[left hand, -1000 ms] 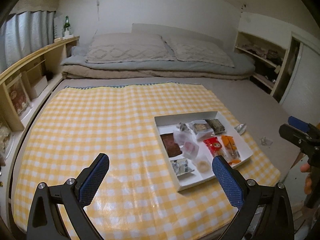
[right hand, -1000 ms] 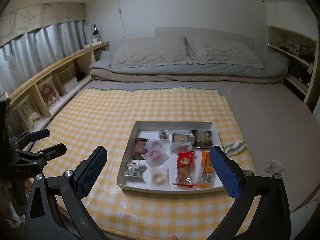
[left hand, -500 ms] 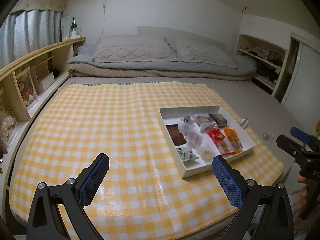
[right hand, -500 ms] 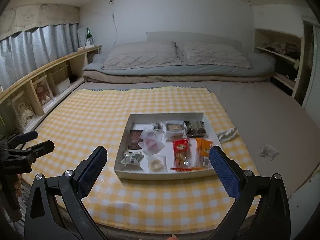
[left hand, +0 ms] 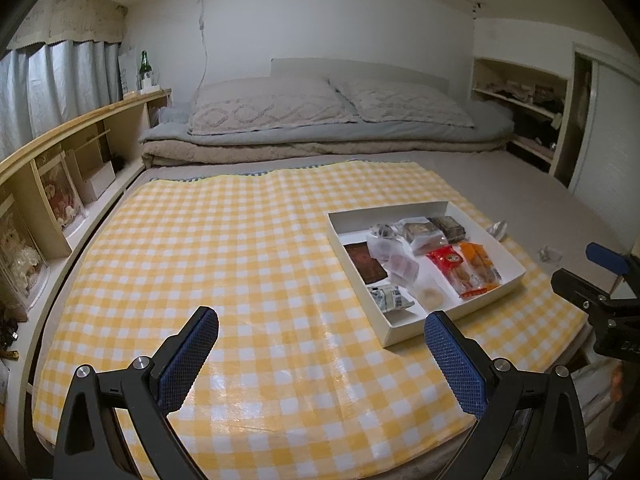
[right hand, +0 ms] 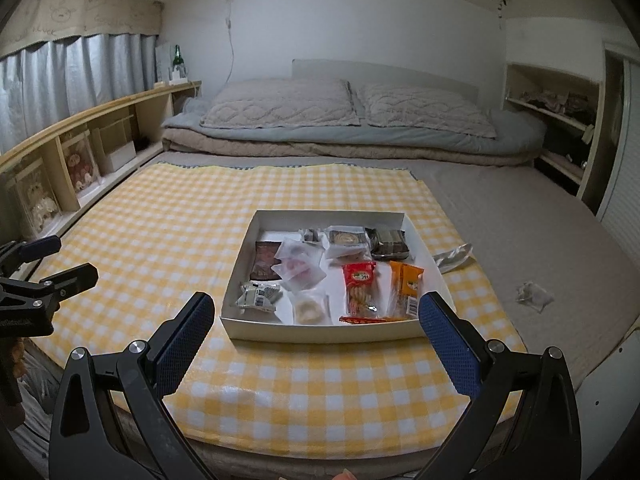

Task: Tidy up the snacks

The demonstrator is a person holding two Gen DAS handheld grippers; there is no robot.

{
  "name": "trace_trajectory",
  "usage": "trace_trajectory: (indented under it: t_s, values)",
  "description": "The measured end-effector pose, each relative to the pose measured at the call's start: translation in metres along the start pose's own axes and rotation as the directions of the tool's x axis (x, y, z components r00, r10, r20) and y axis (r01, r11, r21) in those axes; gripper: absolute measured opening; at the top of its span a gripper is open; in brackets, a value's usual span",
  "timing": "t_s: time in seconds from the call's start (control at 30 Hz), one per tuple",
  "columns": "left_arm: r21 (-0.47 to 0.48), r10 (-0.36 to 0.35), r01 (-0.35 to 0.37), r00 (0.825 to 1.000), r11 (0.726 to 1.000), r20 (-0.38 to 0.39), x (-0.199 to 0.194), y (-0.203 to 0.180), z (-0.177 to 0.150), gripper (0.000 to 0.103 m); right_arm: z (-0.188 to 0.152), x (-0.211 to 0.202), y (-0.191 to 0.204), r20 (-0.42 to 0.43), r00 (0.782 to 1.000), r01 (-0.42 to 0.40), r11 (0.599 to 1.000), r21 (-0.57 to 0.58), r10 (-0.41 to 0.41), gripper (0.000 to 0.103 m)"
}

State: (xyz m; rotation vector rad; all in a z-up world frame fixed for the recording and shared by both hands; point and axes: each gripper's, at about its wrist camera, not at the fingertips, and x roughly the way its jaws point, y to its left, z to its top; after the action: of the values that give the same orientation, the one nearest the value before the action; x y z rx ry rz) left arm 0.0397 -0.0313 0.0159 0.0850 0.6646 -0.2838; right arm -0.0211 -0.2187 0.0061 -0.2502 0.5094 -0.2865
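Glossy yellow-and-white checked cloth (right hand: 168,216), sheen near its front edge. White matt cardboard box (right hand: 320,330) holding snack packets in shiny plastic and clear film (right hand: 360,284). Quilted fabric pillows (right hand: 280,106); pale wooden shelf (right hand: 100,112); green glass bottle (right hand: 177,58). Gripper fingers (right hand: 182,346): matt black plastic, textured blue pads, bright metal screws.

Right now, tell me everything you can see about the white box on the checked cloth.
The white box is a shallow, open-topped rectangular tray, seemingly cardboard, with low upright walls. It lies flat on the yellow checked cloth near the bed's foot. Wrapped snacks lie loose on its floor. Neither gripper touches it.
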Motion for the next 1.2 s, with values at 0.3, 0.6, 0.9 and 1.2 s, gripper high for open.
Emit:
trace_trajectory:
  t_s: [0.3, 0.6, 0.9, 1.2]
  values:
    - [0.007, 0.003, -0.003, 1.000, 1.000, 0.002, -0.0002, -0.0033, -0.0022, 0.103, -0.0024, 0.0015, -0.0004, -0.003, 1.000, 0.003, 1.000, 0.000, -0.003, 0.103]
    - [0.007, 0.001, -0.002, 1.000, 1.000, 0.001, -0.0005, -0.0039, -0.0035, 0.103, -0.0033, 0.0002, 0.0018, 0.003, 1.000, 0.006, 1.000, -0.010, -0.006, 0.103]
    - [0.006, 0.003, -0.003, 1.000, 1.000, 0.005, 0.0001, -0.0036, -0.0046, 0.103, -0.0018, -0.0011, 0.0032, 0.006, 1.000, 0.007, 1.000, -0.006, -0.007, 0.103]
    - [0.012, 0.005, -0.005, 1.000, 1.000, 0.009, 0.0011, -0.0019, -0.0064, 0.103, -0.0017, -0.0011, 0.0030, 0.005, 1.000, 0.008, 1.000, -0.006, -0.008, 0.103]
